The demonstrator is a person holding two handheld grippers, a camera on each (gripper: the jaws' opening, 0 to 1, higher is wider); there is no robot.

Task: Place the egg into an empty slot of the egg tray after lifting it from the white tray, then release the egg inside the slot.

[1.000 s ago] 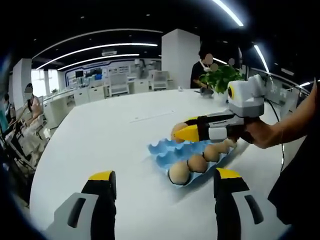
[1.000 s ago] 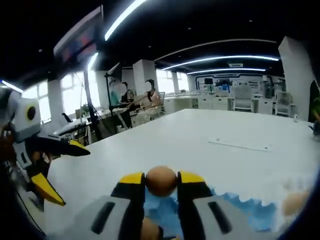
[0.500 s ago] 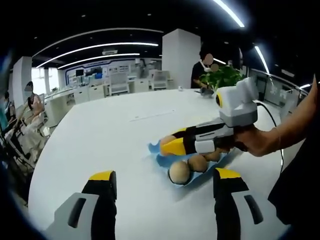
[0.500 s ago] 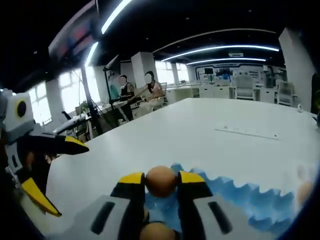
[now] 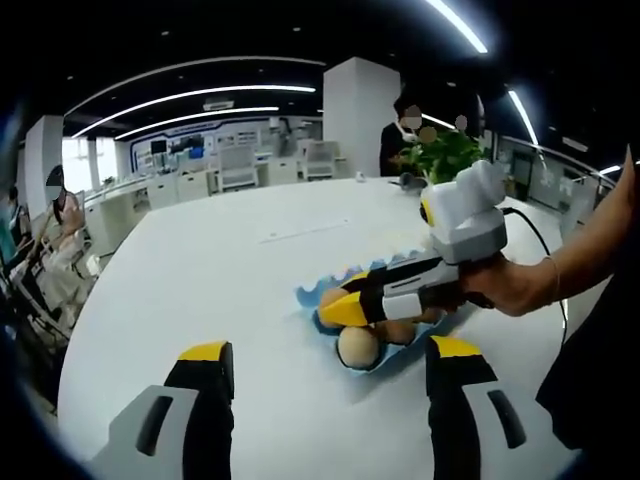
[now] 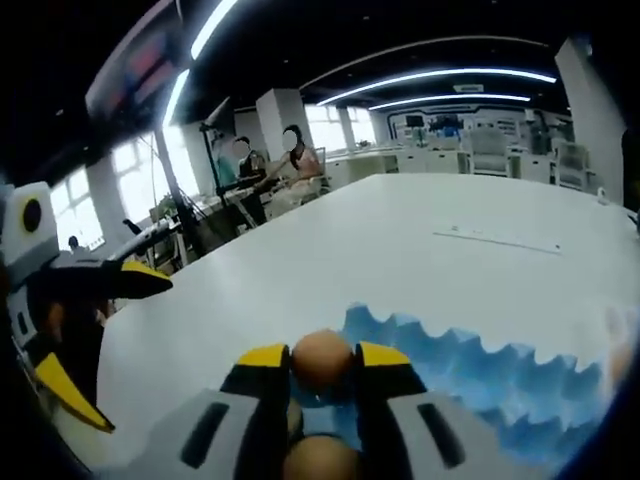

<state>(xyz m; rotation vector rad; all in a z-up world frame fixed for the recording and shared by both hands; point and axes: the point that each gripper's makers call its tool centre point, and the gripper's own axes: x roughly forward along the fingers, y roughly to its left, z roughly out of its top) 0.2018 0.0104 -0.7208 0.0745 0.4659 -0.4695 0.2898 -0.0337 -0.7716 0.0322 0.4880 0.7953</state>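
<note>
A blue egg tray [image 5: 309,297] lies on the white table [image 5: 220,270], with a brown egg [image 5: 357,346] in its near corner slot and more eggs behind. My right gripper [image 5: 343,304], held by a hand, reaches in from the right, low over the tray's near-left end. It is shut on a brown egg [image 6: 322,358], which hangs just above the blue tray [image 6: 470,375]. Another egg [image 6: 320,462] sits below the jaws. My left gripper [image 5: 330,350] stands open in front of the tray, holding nothing. It also appears as the left gripper [image 6: 98,335] at the left edge.
A potted plant [image 5: 442,153] stands at the table's far right, with a person [image 5: 402,135] behind it. Seated people [image 6: 268,172] and desks are beyond the table's far-left side. A broad bare stretch of table [image 6: 400,270] extends past the tray.
The right gripper, still shut on the egg, has come down and moved left in the left gripper view, closer to the tray. The left gripper has stayed put.
</note>
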